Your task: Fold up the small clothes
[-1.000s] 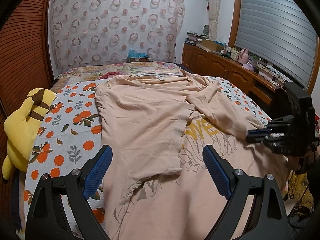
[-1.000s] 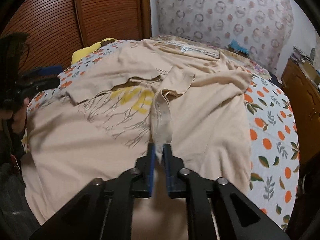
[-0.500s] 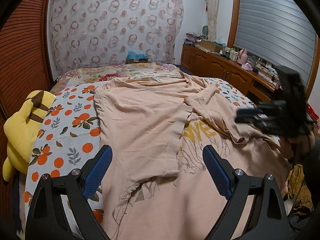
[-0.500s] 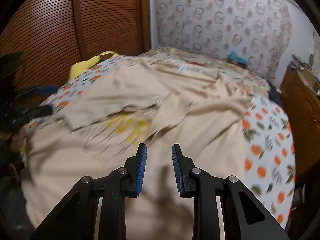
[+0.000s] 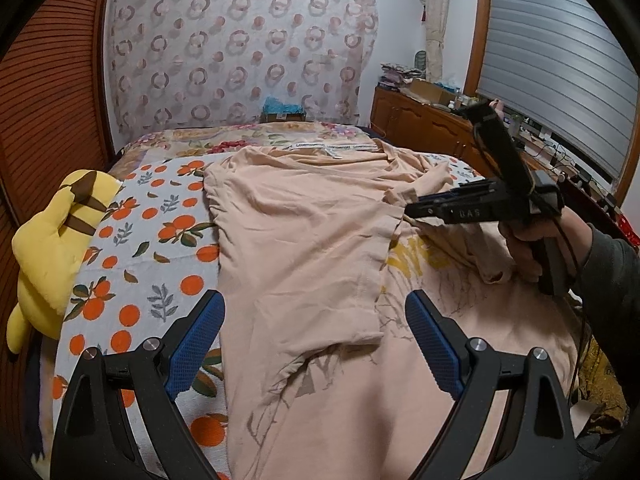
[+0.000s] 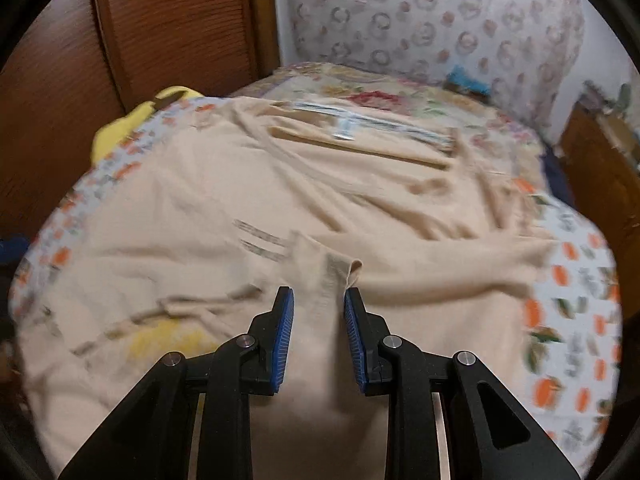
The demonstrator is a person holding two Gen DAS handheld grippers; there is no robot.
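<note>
A peach T-shirt (image 5: 304, 248) with a yellow and grey print lies spread on the bed; its left side is folded over the middle. It also shows in the right wrist view (image 6: 248, 208), blurred. My left gripper (image 5: 314, 344) is open and empty, hovering above the shirt's lower part. My right gripper (image 6: 319, 320) is open, with the hem of the right sleeve (image 6: 340, 272) lying just ahead between its fingers, not clamped. The right gripper also shows in the left wrist view (image 5: 412, 206), over the shirt's right shoulder area.
The bed has an orange-fruit quilt (image 5: 132, 248). A yellow plush toy (image 5: 52, 240) lies at its left edge by the wooden sliding doors (image 5: 44, 92). A wooden sideboard (image 5: 432, 128) with clutter stands right. A patterned curtain (image 5: 240, 60) hangs behind the bed.
My right gripper has let go of the sleeve, opened, and moved forward and up the shirt toward the collar. The sleeve now lies loose on the shirt. My left gripper stayed put.
</note>
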